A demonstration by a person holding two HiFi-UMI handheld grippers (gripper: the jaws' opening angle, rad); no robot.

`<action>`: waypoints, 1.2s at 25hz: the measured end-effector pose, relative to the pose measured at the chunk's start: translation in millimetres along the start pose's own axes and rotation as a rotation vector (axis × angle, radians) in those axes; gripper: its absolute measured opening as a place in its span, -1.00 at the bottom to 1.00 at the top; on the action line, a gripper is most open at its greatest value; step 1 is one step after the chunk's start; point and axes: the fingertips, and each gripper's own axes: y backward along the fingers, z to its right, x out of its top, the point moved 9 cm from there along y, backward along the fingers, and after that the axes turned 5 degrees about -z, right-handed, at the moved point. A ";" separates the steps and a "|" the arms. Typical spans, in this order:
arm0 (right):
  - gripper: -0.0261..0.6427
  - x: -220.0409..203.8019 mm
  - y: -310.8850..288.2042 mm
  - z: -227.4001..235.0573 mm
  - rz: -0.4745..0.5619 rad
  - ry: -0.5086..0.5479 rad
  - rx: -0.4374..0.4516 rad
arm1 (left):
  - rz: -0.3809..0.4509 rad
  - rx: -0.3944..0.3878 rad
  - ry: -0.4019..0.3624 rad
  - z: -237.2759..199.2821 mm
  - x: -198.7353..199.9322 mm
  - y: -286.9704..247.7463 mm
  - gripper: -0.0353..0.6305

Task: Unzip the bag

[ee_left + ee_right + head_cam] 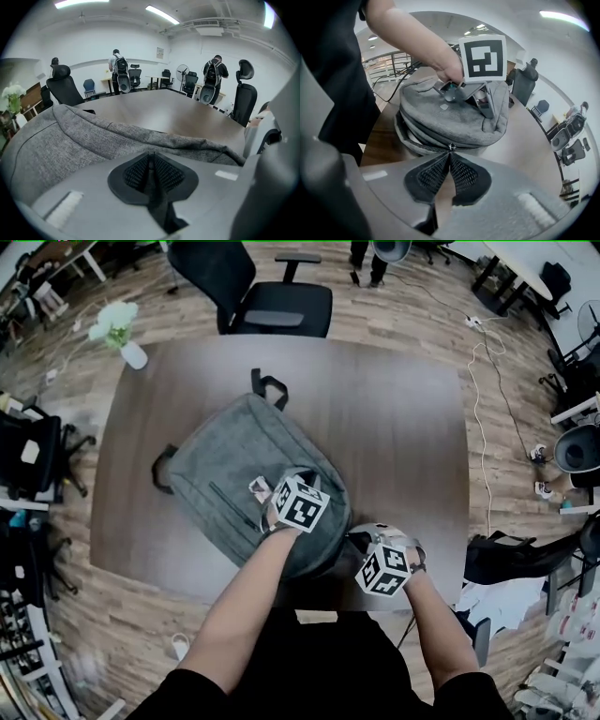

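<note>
\- where's the backpack (239,474)?
\- on the table (394,418). the right gripper (449,153) pinches its zipper pull (450,146); only its own view shows that. the left gripper (151,154) is squeezed shut on the grey cloth.

A gray bag (234,465) was laid flat on a brown table (394,418). The left gripper (279,510) was set on its top, the right gripper (373,551) at its near edge.
</note>
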 end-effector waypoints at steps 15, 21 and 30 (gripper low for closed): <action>-0.89 -5.0 0.2 -10.1 0.015 -0.070 -0.032 | 0.068 -0.205 -0.123 4.6 -0.3 17.2 -0.35; -0.89 -11.0 -0.4 0.0 0.025 -0.066 -0.038 | 0.067 -0.392 -0.515 23.1 -40.2 55.6 -0.09; -0.89 -25.5 -1.2 38.3 0.012 -0.007 -0.052 | -0.062 -0.519 -0.665 45.5 -72.4 49.1 -0.09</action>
